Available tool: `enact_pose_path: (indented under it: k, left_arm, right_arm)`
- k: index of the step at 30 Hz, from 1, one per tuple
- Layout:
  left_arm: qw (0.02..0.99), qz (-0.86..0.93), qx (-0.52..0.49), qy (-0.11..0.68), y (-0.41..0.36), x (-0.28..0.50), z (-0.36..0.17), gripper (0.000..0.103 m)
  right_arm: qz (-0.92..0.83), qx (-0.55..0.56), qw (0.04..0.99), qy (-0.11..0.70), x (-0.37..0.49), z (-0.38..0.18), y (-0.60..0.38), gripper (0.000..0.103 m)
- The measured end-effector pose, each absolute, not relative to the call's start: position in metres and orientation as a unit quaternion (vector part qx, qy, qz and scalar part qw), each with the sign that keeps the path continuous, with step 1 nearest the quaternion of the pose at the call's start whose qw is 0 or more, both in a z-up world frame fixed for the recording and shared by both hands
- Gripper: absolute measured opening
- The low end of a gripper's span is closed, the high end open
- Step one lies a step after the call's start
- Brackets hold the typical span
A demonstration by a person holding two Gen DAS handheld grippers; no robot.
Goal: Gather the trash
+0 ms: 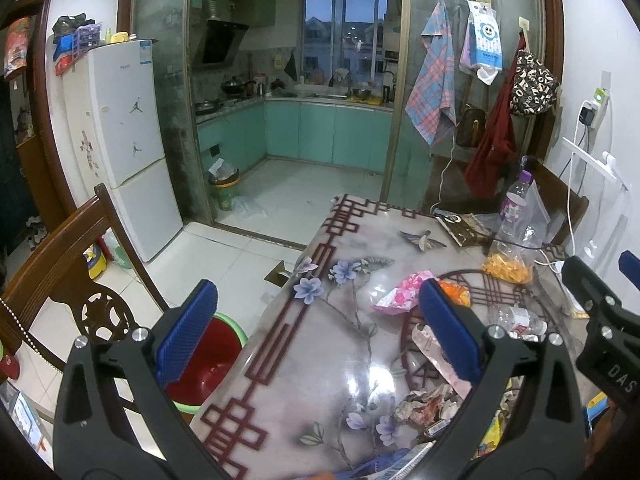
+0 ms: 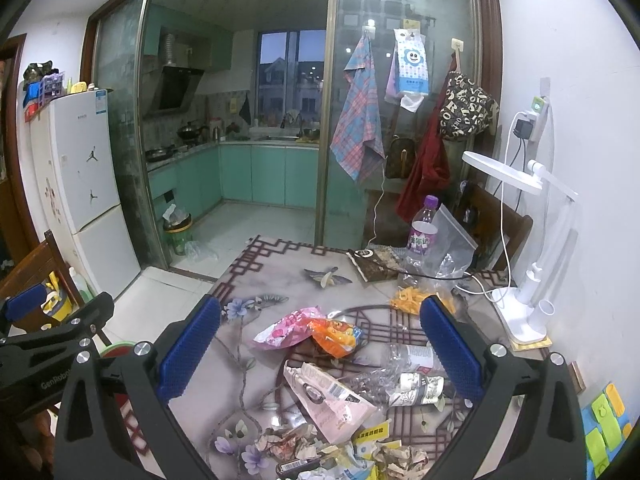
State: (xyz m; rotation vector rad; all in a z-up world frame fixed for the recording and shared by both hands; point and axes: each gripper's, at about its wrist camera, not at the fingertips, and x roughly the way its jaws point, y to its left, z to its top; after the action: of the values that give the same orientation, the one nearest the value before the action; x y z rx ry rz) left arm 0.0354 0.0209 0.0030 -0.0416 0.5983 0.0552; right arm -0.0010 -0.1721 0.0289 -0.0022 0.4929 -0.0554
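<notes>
Trash lies on a table with a floral cloth: a pink wrapper, an orange snack bag, a pale pink packet, a crushed clear bottle and crumpled paper. My right gripper hovers open above this pile with nothing between its blue pads. My left gripper is open too, over the table's left edge, the pink wrapper just beyond it. A red bin with a green rim stands on the floor below the left finger. The right gripper's body shows at the right edge.
An upright purple-capped bottle, a clear bag with orange snacks, a brown packet, cables and a white desk lamp crowd the table's far right. A wooden chair stands at the left, a fridge behind it.
</notes>
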Motion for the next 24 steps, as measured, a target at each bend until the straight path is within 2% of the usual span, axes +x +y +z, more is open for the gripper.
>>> enact_pose_path:
  k: [24]
  left_arm:
    - [0.956, 0.040, -0.013, 0.291, 0.0246, 0.0337, 0.0028, 0.099]
  right_arm:
    - [-0.026, -0.003, 0.969, 0.247, 0.0009, 0.0266, -0.1759, 0.096]
